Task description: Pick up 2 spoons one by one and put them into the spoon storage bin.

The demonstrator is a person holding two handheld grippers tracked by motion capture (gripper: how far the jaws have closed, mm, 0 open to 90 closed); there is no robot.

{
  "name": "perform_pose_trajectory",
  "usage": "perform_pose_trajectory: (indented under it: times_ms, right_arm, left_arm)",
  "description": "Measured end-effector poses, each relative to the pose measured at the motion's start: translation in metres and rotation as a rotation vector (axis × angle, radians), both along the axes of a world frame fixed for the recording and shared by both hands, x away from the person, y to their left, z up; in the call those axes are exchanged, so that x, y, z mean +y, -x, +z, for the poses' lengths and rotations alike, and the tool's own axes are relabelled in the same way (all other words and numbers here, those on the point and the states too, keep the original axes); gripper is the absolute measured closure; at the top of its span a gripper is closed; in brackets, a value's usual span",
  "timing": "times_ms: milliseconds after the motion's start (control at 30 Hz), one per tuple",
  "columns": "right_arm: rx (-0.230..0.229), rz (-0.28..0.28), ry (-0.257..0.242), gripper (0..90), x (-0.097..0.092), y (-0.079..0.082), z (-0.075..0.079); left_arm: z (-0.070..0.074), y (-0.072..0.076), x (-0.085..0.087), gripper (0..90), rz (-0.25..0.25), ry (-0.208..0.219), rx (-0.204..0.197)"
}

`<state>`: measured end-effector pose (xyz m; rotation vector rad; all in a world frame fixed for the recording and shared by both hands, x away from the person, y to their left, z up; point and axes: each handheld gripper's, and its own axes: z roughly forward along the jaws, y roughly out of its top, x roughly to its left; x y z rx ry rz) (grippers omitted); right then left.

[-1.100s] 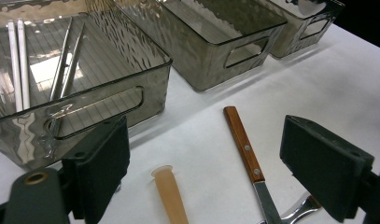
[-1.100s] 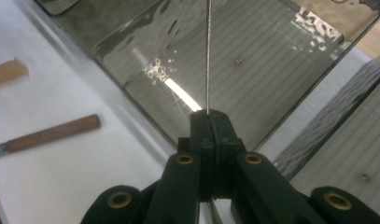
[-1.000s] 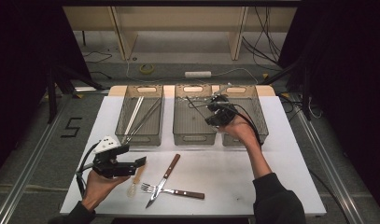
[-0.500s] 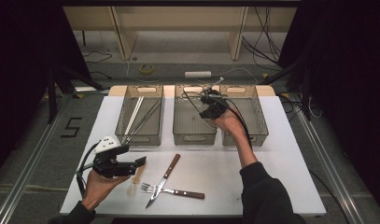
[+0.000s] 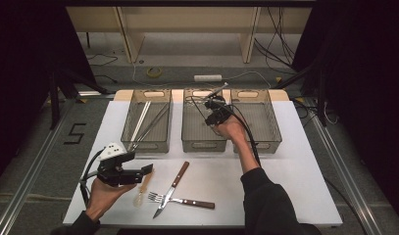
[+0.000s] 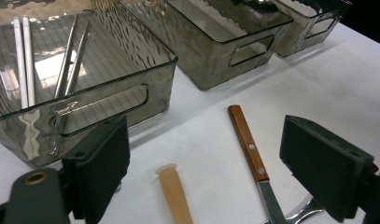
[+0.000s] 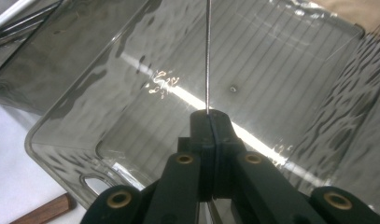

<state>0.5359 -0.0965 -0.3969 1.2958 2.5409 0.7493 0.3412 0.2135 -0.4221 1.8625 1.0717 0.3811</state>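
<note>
The left gripper [image 5: 147, 169] rests with jaws spread, a pale silicone spoon [image 6: 174, 192] on the table between them and a wooden-handled knife [image 6: 247, 142] just beyond. Farther off, the right gripper [image 7: 209, 122], jaws pressed together, pinches a thin metal utensil [image 7: 207, 56] over the middle bin [image 7: 61, 107]. Sorting is mid-drop; next it should lower and release.

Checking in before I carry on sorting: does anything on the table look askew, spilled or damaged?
Nothing spilled or broken. The knife and fork lie crossed on the table, so they overlap rather than sit apart. The right gripper, over the middle bin, is clamped on a thin metal utensil.
</note>
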Motion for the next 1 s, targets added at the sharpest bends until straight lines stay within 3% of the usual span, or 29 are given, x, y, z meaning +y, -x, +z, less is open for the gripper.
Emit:
perform_pose_trajectory:
  times_ms: [500, 600, 767, 1000]
  right_arm:
    - [0.052, -0.010, 0.020, 88.0, 0.011, 0.003, -0.019]
    - [0.059, -0.006, 0.014, 80.1, 0.010, 0.003, -0.020]
    - [0.035, -0.007, -0.032, 66.2, 0.004, 0.005, -0.010]
    - [-0.021, 0.072, -0.090, 48.6, -0.008, 0.027, 0.009]
  left_arm:
    - [-0.004, -0.003, -0.001, 16.0, 0.017, -0.049, 0.048]
    - [-0.005, -0.004, -0.001, 16.2, 0.020, -0.062, 0.063]
    - [-0.006, -0.005, -0.001, 16.5, 0.025, -0.074, 0.082]
    - [-0.007, -0.006, -0.002, 16.5, 0.033, -0.082, 0.106]
